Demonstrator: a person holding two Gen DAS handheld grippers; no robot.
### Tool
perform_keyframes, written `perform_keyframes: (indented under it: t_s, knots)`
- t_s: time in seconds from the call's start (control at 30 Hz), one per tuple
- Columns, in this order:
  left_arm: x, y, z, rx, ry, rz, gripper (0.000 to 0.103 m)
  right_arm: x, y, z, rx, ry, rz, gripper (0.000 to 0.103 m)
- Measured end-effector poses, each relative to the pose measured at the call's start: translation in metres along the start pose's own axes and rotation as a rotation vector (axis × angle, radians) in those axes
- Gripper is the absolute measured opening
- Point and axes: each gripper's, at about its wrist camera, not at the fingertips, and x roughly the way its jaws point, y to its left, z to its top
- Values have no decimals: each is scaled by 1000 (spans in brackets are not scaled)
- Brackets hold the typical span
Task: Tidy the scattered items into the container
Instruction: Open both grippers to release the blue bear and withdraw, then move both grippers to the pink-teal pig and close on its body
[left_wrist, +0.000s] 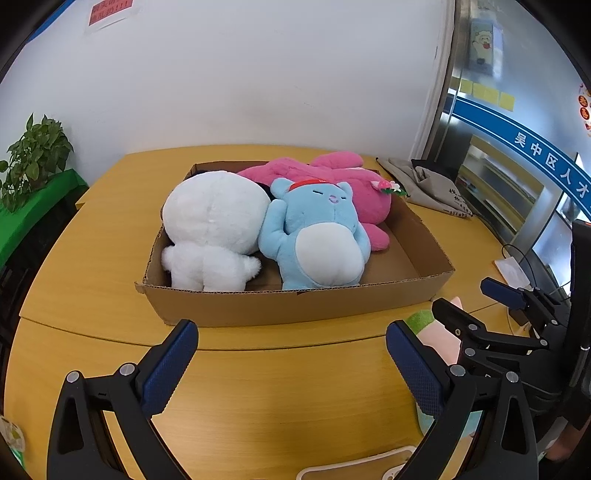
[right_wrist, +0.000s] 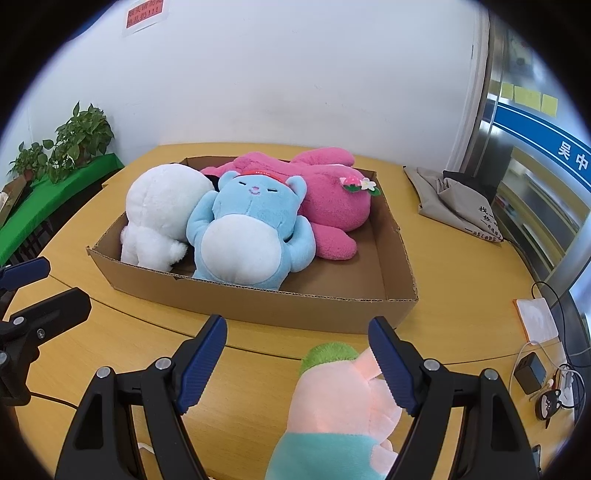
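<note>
A shallow cardboard box (left_wrist: 295, 304) (right_wrist: 258, 302) sits on the yellow table. In it lie a white plush (left_wrist: 212, 225) (right_wrist: 159, 214), a blue plush (left_wrist: 317, 236) (right_wrist: 251, 229) and a pink plush (left_wrist: 332, 184) (right_wrist: 332, 195). A pale pink plush with a green tuft and teal clothing (right_wrist: 340, 406) (left_wrist: 436, 332) lies on the table in front of the box. My right gripper (right_wrist: 297, 365) is open around it, its right finger touching the plush. My left gripper (left_wrist: 291, 362) is open and empty over bare table, left of that plush.
A grey cloth bag (left_wrist: 424, 184) (right_wrist: 454, 199) lies at the table's back right. Cables, a charger and a notepad (right_wrist: 535, 321) sit at the right edge. Potted plants (right_wrist: 74, 140) stand on a green shelf to the left. A white phone-like object (left_wrist: 369, 465) lies near me.
</note>
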Motion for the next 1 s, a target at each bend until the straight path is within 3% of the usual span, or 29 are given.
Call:
perform_keyframes:
  t_s: [0.33, 0.53, 0.67, 0.8, 1.0]
  knots:
    - [2, -3, 1, -3, 11, -10, 103, -7, -5, -1, 12, -16, 16, 79]
    - [13, -13, -3, -11, 61, -73, 103, -28, -38, -12, 71, -46, 15, 79]
    - [32, -29, -7, -5, 126, -139, 103, -32, -71, -39, 91, -8, -18, 79]
    - [58, -51, -8, 0, 201, -231, 103, -27, -90, -71, 116, 65, 6, 79]
    - [106, -90, -14, 22, 343, -330, 103, -7, -75, -102, 124, 142, 63, 79]
